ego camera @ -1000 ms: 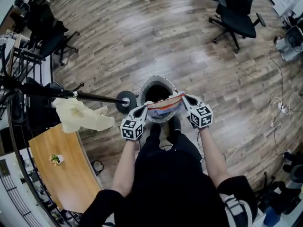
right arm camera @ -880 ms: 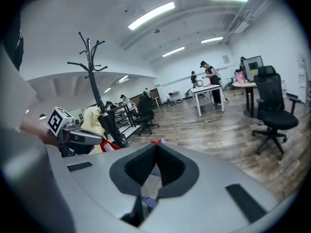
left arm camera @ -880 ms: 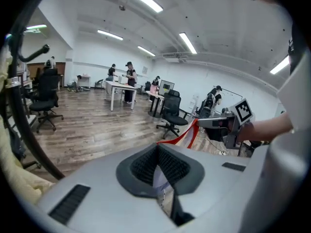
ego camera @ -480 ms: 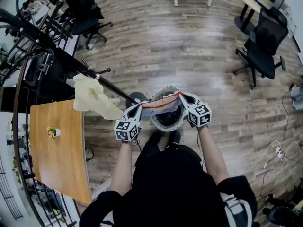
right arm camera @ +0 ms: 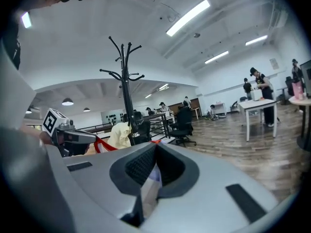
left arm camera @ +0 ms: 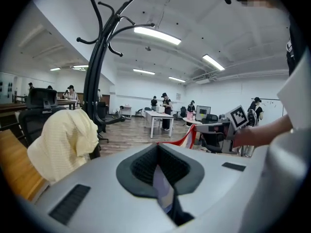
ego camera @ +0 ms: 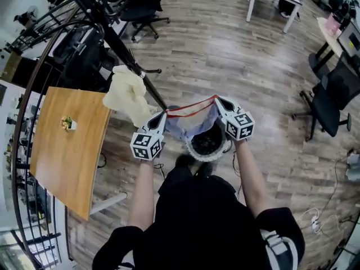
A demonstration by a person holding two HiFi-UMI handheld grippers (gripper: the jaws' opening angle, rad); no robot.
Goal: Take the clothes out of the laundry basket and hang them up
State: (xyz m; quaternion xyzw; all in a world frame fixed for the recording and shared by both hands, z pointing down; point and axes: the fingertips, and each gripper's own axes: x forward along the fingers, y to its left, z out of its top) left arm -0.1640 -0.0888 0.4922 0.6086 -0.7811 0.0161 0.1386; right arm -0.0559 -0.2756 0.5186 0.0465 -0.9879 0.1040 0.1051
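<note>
Right at the jaws, both pairs are pinched shut on cloth. The left gripper (ego camera: 162,117) has one top corner of a pale garment (ego camera: 194,122) with a red edge, and the right gripper (ego camera: 218,100) has the other corner. So it's stretched out between them, hanging just above the laundry basket (ego camera: 208,158). Both gripper views show the fabric squeezed in there too.

Progress-wise I'd say somewhere in the middle. One yellow garment (ego camera: 128,94) is already draped on the coat stand (ego camera: 121,49), just left of the left gripper. The pale one is out of the basket but not hung yet, so that's the job in hand. The basket's inside looks dark, and I can't tell if anything's left in it.

Count:
- two grippers, both on the same garment
- two garments in sight, one hung and one held
- one basket
- one coat stand
- one wooden tabletop (ego camera: 62,151) off to the left, with a little plant (ego camera: 68,122) on it
</note>
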